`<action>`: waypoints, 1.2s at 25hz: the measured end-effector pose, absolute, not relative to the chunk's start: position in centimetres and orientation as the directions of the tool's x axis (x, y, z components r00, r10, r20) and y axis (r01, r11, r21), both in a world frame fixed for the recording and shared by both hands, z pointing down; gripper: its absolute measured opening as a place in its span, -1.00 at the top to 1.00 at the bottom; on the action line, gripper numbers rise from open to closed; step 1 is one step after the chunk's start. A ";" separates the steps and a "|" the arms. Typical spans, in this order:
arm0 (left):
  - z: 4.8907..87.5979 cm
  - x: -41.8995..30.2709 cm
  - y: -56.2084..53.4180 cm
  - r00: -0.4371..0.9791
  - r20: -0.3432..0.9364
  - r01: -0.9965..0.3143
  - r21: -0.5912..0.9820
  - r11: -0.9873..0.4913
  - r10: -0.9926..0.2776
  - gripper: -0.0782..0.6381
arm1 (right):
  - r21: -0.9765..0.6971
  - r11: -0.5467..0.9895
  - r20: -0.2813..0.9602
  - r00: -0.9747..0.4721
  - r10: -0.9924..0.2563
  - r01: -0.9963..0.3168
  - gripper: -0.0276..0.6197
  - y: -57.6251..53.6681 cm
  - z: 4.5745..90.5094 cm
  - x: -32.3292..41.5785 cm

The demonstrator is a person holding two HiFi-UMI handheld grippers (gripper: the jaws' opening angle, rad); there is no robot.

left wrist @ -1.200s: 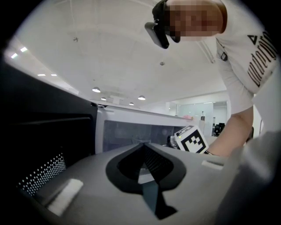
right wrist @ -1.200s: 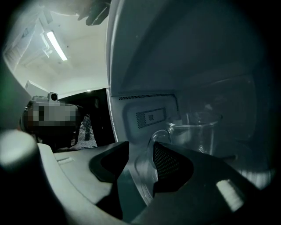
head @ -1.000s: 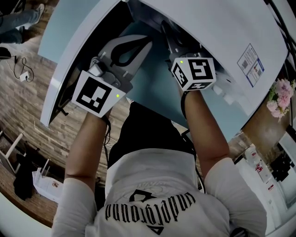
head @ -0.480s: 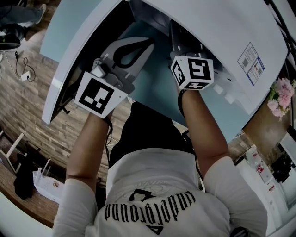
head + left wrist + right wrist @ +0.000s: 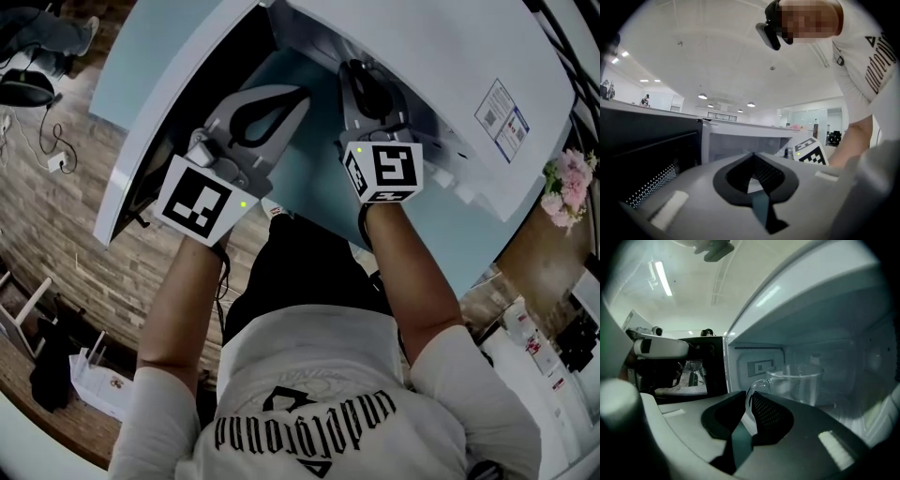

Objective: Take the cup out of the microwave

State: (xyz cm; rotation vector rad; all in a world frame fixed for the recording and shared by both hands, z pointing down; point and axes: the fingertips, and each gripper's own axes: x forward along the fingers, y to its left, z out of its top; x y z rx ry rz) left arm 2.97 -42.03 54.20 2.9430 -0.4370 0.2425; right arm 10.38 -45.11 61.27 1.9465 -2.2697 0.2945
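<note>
Nothing you can read for certain

To the right of the jaws of your right gripper (image 5: pixel 748 397), a sticker (image 5: pixel 497 117) on the microwave (image 5: pixel 441 56) top carries blue print too small to read. Behind the jaws, the left cube (image 5: pixel 204 199) and right cube (image 5: pixel 384 171) show black-and-white square patterns, not letters. Farther back, your shirt (image 5: pixel 309 366) bears black gothic lettering (image 5: pixel 305 422), seen upside down and not surely legible.

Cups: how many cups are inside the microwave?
1. The clear glass cup is inside the microwave. The right gripper has just closed its jaws on the cup's handle. The gripper's body hides part of the microwave floor, so another could be hidden.
</note>
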 end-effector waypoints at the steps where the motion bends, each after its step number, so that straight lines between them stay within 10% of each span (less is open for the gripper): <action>1: 54.1 2.8 -41.9 0.945 0.180 -0.300 0.130 -0.945 -0.275 0.64 | -0.056 0.150 0.230 -0.159 -0.960 -0.987 0.77 -44.8 61.2 10.1; 30: 47.3 -4.7 -35.2 0.961 0.116 -0.264 0.093 -0.960 -0.252 0.64 | 0.013 0.200 0.159 -0.196 -0.968 -0.980 0.77 -34.3 52.4 1.6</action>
